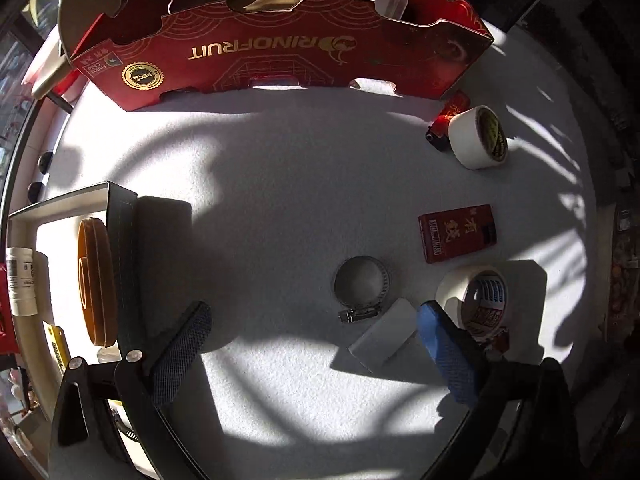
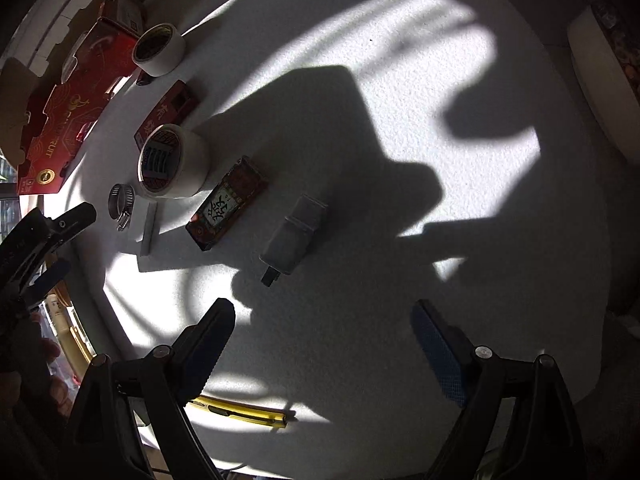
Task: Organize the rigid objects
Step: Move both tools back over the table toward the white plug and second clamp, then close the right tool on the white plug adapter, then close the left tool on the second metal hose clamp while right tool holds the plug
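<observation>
My left gripper (image 1: 314,312) hangs open above the white table, pointing down. A metal hose clamp (image 1: 362,286) and a flat white block (image 1: 382,336) lie below, nearer its blue right finger (image 1: 440,344). A printed tape roll (image 1: 478,300) and a red card box (image 1: 458,234) lie just beyond. My right gripper (image 2: 322,312) is open and holds nothing. A grey plug-like block (image 2: 294,236) lies ahead of it, beside a patterned card box (image 2: 228,208). The left gripper (image 2: 64,244) shows at this view's left edge.
A red RINOFRUIT carton (image 1: 280,52) stands at the back with a clear plastic tub inside. An open box (image 1: 120,240) at the left holds an orange ring (image 1: 94,280). White tape (image 1: 478,136) and a red lighter (image 1: 448,116) sit far right. A yellow knife (image 2: 240,412) lies near.
</observation>
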A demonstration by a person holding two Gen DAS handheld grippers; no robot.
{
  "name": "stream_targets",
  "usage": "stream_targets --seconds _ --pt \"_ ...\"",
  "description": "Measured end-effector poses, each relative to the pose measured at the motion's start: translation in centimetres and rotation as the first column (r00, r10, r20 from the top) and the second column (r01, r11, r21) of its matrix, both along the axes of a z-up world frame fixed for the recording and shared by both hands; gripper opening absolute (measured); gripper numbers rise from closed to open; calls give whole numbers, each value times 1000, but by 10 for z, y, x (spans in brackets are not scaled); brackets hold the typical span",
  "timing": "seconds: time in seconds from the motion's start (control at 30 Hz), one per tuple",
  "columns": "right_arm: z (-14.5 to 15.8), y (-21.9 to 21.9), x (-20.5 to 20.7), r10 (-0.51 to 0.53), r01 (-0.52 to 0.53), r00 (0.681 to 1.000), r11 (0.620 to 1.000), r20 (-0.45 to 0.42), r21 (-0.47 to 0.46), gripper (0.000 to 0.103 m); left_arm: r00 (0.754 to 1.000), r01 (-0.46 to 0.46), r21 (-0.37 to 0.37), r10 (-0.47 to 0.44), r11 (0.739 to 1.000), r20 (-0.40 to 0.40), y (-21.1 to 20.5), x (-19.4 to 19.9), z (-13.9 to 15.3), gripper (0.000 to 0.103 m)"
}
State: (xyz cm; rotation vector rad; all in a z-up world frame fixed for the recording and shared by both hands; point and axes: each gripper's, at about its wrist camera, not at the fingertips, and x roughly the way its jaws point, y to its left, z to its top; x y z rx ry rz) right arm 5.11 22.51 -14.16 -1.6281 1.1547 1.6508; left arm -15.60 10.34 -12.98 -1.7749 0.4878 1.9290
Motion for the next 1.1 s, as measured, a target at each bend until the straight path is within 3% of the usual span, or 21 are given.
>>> stream_targets --seconds 0.13,0.27,0.37,0.57,0.7,0.8,0.9,0.97,1.03,1.1 --pt "-2 10 7 -16 16 1000 1000 23 3 91 999 38 -79 -40 996 -25 19 -5 -24 103" --pt "-6 20 9 -36 36 999 999 31 1 91 995 5 -147 -19 989 -93 3 -20 -29 103" --pt "-9 25 2 -36 36 999 999 31 -5 91 998 -26 -126 18 992 -62 -9 -30 -30 103" --pt "-21 30 -18 -19 18 997 1000 72 17 91 999 9 -110 -12 994 -32 4 -21 -31 103" --pt "-28 35 -27 -8 4 994 999 110 35 91 999 -44 -67 44 997 -4 2 -19 -33 103" --pt "-26 36 -30 6 -13 991 999 133 51 90 998 -51 -52 50 997 -29 0 -17 -30 103" --pt "-18 30 -38 36 -46 991 996 127 73 78 999 -43 -58 42 997 -29 0 -5 -32 103" --pt "-10 27 -41 76 -88 990 992 119 92 51 1000 -22 -77 22 997 -5 4 0 -33 103" --pt "-5 23 -43 107 -118 987 989 118 92 32 1000 6 -100 -4 995 20 8 9 -33 103" --pt "-4 20 -40 133 -143 984 986 115 88 24 999 35 -106 -33 994 28 7 22 -32 100"
